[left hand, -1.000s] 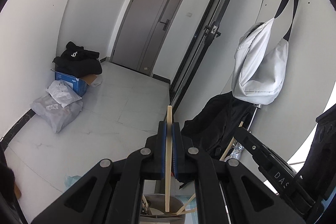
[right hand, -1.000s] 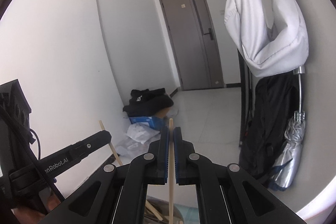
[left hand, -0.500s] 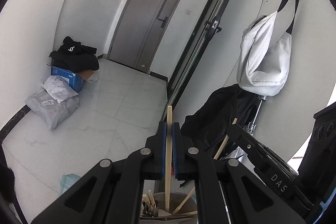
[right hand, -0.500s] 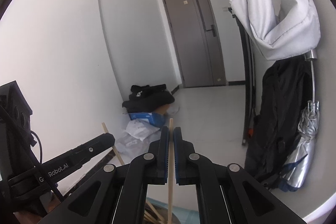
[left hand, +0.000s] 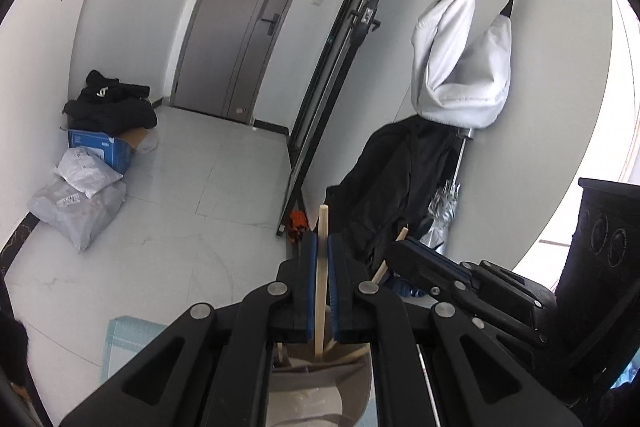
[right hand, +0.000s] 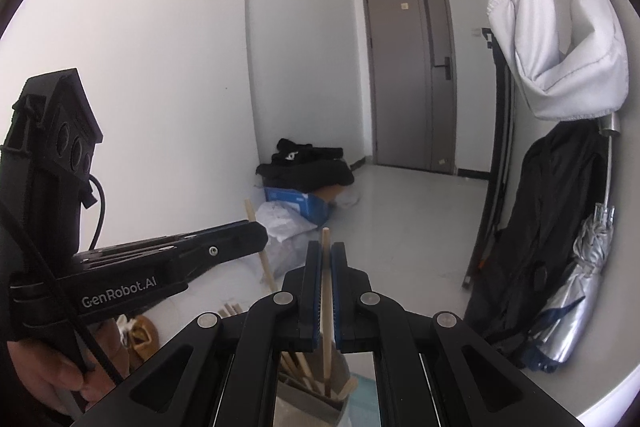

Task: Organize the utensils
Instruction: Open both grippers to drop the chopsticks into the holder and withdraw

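My left gripper point(left hand: 323, 247) is shut on a wooden chopstick point(left hand: 321, 291) that stands upright with its lower end inside a grey utensil holder point(left hand: 316, 383). My right gripper point(right hand: 326, 255) is shut on another wooden chopstick point(right hand: 326, 303), whose lower end is in the same grey holder point(right hand: 308, 403) among several other wooden sticks. The right gripper point(left hand: 416, 261) shows beside the left one in the left wrist view. The left gripper point(right hand: 240, 241) shows at the left of the right wrist view.
A light blue mat point(left hand: 128, 339) lies under the holder. On the floor are grey parcels point(left hand: 76, 203), a blue box point(left hand: 100, 147) and black clothes. A white bag point(left hand: 460, 67), a black jacket point(left hand: 400, 195) and a folded umbrella point(right hand: 580, 279) hang on the right wall.
Both grippers have tilted downward and the chopsticks have sunk lower into the holder. More of the holder and the mat shows now. Both stay shut on their chopsticks.
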Tool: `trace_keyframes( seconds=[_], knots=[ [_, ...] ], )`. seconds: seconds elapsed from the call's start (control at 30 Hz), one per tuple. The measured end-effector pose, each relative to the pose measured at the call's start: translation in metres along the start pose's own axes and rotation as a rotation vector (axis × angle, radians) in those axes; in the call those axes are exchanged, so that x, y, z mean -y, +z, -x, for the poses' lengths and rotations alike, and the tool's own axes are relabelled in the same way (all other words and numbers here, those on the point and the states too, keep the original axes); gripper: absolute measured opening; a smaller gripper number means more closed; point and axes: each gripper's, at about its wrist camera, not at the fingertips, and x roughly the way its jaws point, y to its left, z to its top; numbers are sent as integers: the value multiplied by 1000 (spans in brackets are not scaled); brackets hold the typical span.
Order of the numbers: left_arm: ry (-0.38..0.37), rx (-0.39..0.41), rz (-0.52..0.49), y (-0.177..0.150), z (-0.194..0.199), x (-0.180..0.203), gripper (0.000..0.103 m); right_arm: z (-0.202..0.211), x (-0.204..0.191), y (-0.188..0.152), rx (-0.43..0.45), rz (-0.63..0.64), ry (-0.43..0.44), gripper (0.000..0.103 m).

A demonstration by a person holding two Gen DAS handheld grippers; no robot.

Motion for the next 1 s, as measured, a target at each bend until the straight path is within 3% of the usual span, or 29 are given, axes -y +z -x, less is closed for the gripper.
trace_keyframes(
  seconds=[0.1, 0.27, 0.37, 0.47, 0.63, 0.73, 0.8, 1.0],
  knots=[
    [-9, -33, 12, -4, -2, -2, 2, -7, 1, -10, -49, -1, 2, 4],
    [37, -93, 6, -9, -4, -3, 2, -12, 5, -22, -131, -29, 18, 7],
    [65, -124, 40, -9, -1, -9, 10, -6, 6, -28, -149, -50, 20, 8],
    [77, -113, 77, -7, 11, -11, 23, 5, 7, -30, -153, -69, 7, 14],
    [134, -57, 68, -2, 37, 0, 59, 34, 4, -31, -128, -94, -18, 19],
    [158, -34, 72, -1, 51, 5, 73, 53, 0, -29, -111, -101, -30, 27],
    [186, -24, 73, -1, 61, 8, 82, 65, -3, -28, -95, -106, -38, 36],
    [246, 2, 36, -7, 94, 27, 92, 108, -17, -29, -37, -130, -54, 57]
  ],
)
